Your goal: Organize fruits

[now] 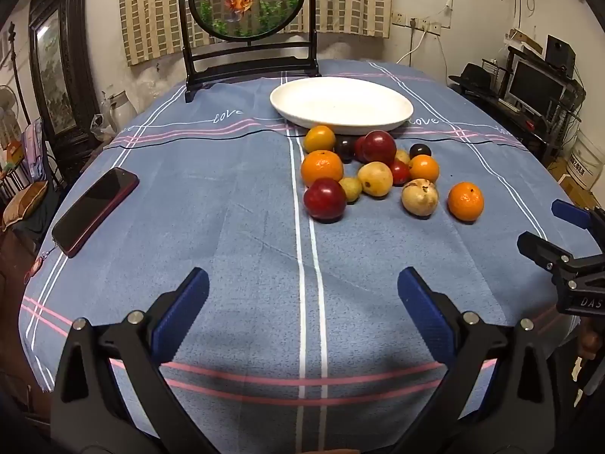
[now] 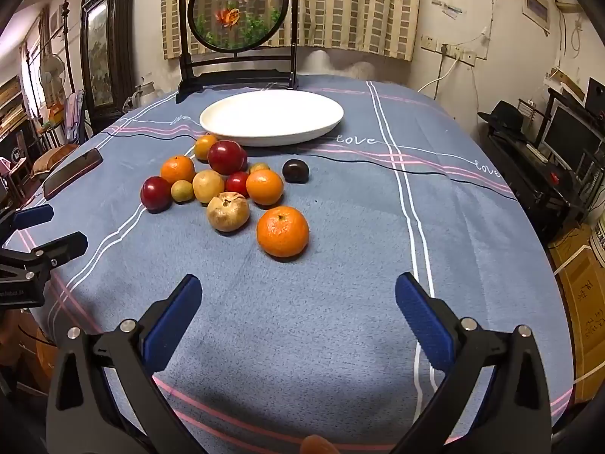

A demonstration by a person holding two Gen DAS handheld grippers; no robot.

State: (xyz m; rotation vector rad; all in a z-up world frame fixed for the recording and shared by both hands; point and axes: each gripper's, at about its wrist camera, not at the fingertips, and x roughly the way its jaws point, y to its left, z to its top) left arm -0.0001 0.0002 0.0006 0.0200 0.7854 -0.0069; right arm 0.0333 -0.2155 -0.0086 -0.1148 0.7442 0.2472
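A blue cloth (image 1: 227, 227) with white and pink stripes and the word "love" covers the tabletop. A white plate (image 1: 340, 104) sits on it, with nothing inside. Just in front of the plate lies a pile of fruits (image 1: 363, 174): oranges, red ones, yellow ones and a dark one. One orange (image 2: 282, 231) lies a little apart from the pile, on the side away from the plate. A brown, wrinkly fruit (image 2: 228, 212) lies right beside it.

A dark phone (image 1: 94, 212) lies far to the left of the plate, near the cloth's edge. Behind the plate stands a round goldfish picture (image 1: 245, 0) in a black frame. Behind that hangs a checked curtain (image 2: 351, 7) on a white wall. To the right of the plate, off the tabletop, a black hat (image 2: 504, 115) and a screen (image 2: 571, 136) sit on a dark desk.

The left gripper (image 1: 302, 295) has its jaws wide open, holding nothing. The right gripper (image 2: 298, 299) has its jaws wide open too, with nothing in them. Both hang over bare cloth, on the near side of the fruits.
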